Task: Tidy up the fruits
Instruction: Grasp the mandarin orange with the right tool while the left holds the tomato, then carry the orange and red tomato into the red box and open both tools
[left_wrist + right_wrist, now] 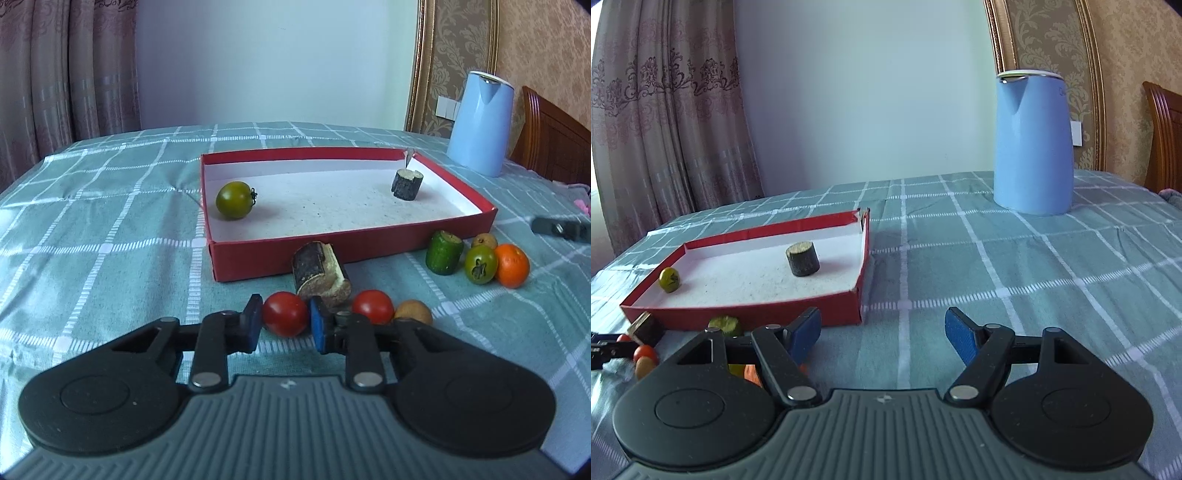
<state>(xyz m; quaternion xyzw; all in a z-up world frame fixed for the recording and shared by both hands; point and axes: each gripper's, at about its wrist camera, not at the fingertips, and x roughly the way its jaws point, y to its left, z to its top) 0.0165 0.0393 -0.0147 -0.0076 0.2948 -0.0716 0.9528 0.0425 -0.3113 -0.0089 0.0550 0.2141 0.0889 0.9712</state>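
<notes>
Down at the near edge of the table, the left gripper [286,322] has its blue-padded jaws on either side of a round red cherry tomato [285,313]; the pads sit right against its sides, though whether they are pressing it I cannot tell. The tomato rests on the teal checked tablecloth [110,229], just in front of a dark-barked chunk of cut sugarcane [320,275] lying on its side against the near wall of the shallow red cardboard box [258,256]. To the right of the held tomato lie a second red tomato [373,306] and a small tan longan [413,313], touching one another. Farther right, near the box's near right corner, a cluster — a short green cucumber piece [444,252] standing upright, a green tomato [480,264], a small orange [511,265] and another tan longan [482,240] behind them.

Inside the box, an olive-green tomato [234,200] sits at the left end and a dark upright stub of sugarcane [407,184] at the far right.

The right gripper [882,338] hovers over bare tablecloth right of the box, its jaws spread wide and holding nothing. A pale blue electric kettle [1032,144] stands at the far right.
</notes>
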